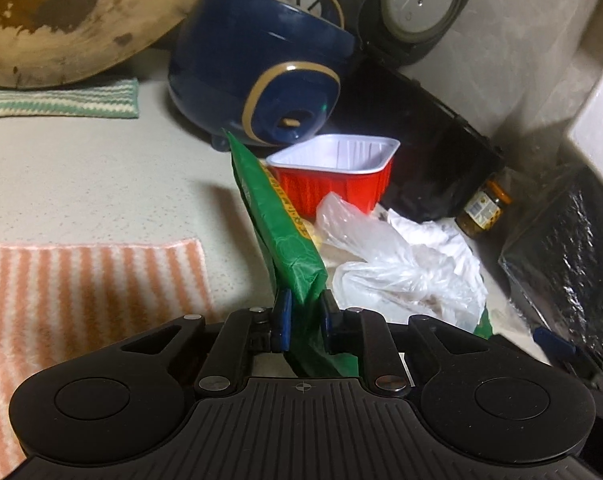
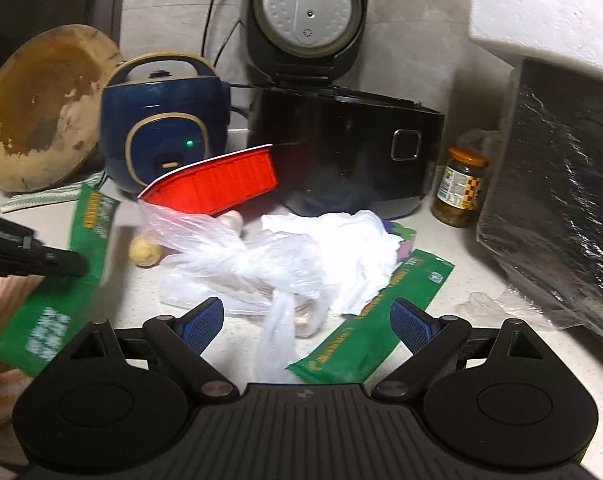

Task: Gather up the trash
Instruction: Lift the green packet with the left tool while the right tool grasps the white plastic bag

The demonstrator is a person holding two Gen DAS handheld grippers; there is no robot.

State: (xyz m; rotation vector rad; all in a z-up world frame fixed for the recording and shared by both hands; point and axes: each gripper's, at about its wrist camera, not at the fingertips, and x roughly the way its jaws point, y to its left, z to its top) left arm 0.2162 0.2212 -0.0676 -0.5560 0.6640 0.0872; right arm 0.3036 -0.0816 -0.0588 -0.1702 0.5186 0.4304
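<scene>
My left gripper (image 1: 304,314) is shut on the lower end of a long green wrapper (image 1: 277,216), which stands up off the counter. In the right wrist view that wrapper (image 2: 57,300) hangs at the left, blurred, from a black finger (image 2: 61,262). My right gripper (image 2: 307,324) is open above a clear plastic bag (image 2: 237,256); a tail of the bag lies between the blue pads without touching them. A second green wrapper (image 2: 381,320) lies under crumpled white paper (image 2: 341,248). A red tray (image 2: 217,184) with a white inside (image 1: 341,152) sits behind the pile.
A blue rice cooker (image 2: 161,120) and a black cooker (image 2: 341,148) with its lid up stand at the back. A jar (image 2: 459,188) and a black foil-wrapped block (image 2: 561,208) are on the right. A round wooden board (image 2: 41,108) leans at the left. A striped orange cloth (image 1: 81,292) lies nearby.
</scene>
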